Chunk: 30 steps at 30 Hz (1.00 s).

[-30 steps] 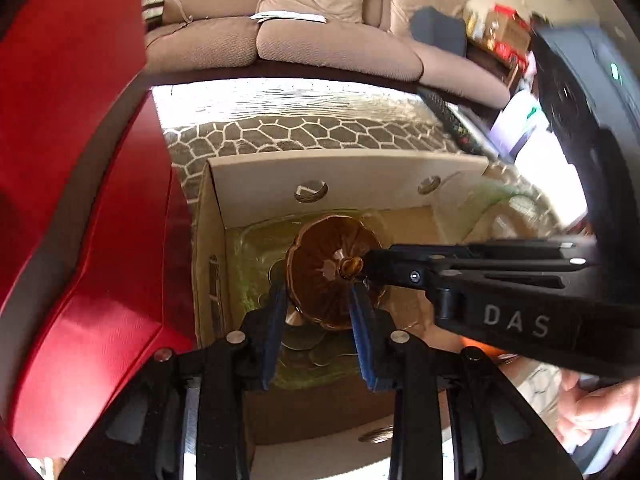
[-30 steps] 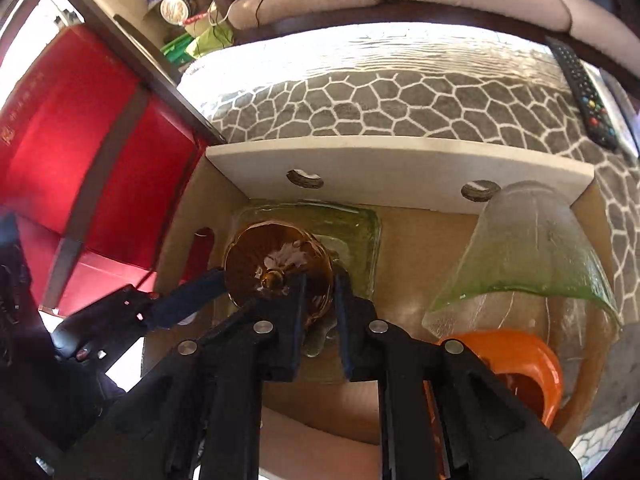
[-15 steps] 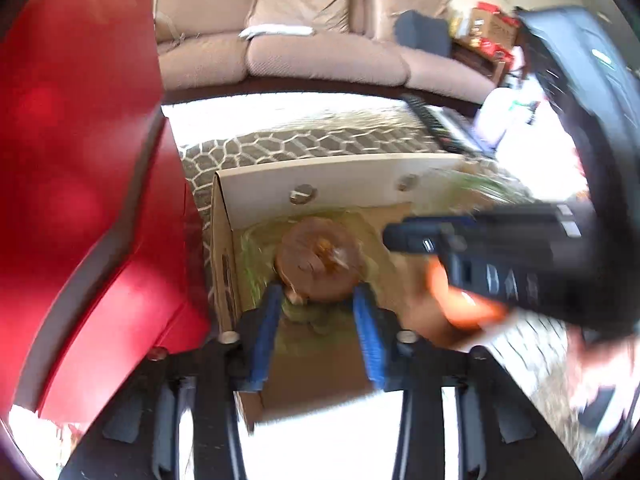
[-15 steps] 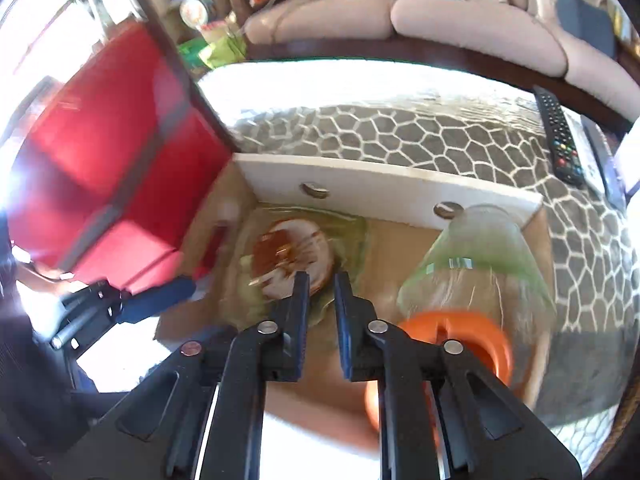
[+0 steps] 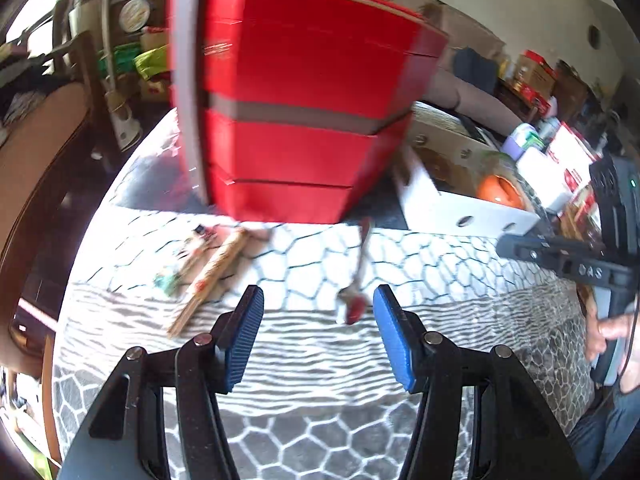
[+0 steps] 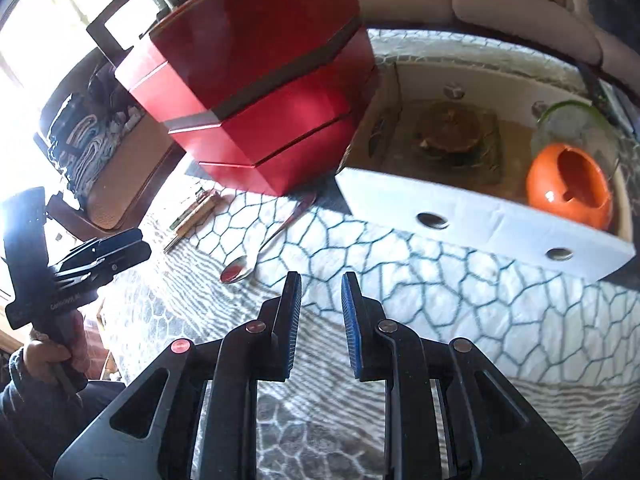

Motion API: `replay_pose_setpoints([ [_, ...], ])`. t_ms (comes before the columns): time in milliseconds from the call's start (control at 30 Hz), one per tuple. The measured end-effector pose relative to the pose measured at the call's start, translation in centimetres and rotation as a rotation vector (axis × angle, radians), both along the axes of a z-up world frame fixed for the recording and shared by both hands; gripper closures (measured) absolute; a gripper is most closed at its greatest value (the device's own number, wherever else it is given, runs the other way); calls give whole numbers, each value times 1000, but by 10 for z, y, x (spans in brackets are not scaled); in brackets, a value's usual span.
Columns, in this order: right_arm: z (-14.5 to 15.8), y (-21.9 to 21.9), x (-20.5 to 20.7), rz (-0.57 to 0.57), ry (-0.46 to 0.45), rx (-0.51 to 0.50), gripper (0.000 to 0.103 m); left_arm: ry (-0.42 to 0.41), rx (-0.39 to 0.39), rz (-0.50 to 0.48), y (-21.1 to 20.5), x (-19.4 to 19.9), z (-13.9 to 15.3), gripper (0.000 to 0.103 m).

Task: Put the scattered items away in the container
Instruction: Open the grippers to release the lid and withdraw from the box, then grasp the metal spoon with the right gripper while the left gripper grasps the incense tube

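Observation:
A white cardboard box [image 6: 472, 216] holds a brown ridged dish [image 6: 450, 132] on a green glass plate, a green glass bowl [image 6: 576, 128] and an orange holder [image 6: 568, 184]; the box also shows in the left wrist view [image 5: 464, 208]. A metal spoon [image 5: 354, 280] lies on the patterned cloth just ahead of my left gripper [image 5: 318, 336], which is open and empty. The spoon [image 6: 256, 252] lies left of my right gripper [image 6: 320, 320], which is open a little and empty. Wrapped chopsticks [image 5: 208, 276] lie on the cloth at left.
A tall red stacked box [image 5: 304, 100] stands left of the cardboard box, also in the right wrist view [image 6: 264, 72]. A beige sofa [image 6: 500, 4] is behind. A wooden chair [image 5: 36, 152] stands at the left edge. Boxes and bottles [image 5: 556, 152] crowd the right.
Both grippers have pulled back out of the cardboard box and now hover over the cloth in front of it. The brown dish stays in the box. The left jaws have opened wider.

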State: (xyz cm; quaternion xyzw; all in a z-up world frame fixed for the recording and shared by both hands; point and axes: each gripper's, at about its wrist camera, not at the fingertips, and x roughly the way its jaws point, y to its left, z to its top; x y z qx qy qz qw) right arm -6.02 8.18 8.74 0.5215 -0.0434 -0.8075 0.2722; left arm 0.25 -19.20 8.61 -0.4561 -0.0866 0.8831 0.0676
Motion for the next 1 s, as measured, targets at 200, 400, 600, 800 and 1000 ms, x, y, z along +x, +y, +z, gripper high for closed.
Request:
replay_pose_setpoints([
  [200, -34, -41, 11, -50, -119, -106, 82, -7, -34, 97, -50, 0, -24, 46],
  [400, -59, -75, -6, -158, -150, -73, 79, 9, -84, 102, -60, -16, -36, 46],
  [600, -73, -102, -21, -198, -159, -39, 76, -6, -76, 54, -61, -31, -47, 46],
  [800, -73, -117, -24, -183, -112, 36, 75, -30, -119, -13, -44, -31, -63, 46],
  [1000, -73, -110, -16, -216, -106, 38, 77, -37, -193, -9, -37, -32, -67, 65],
])
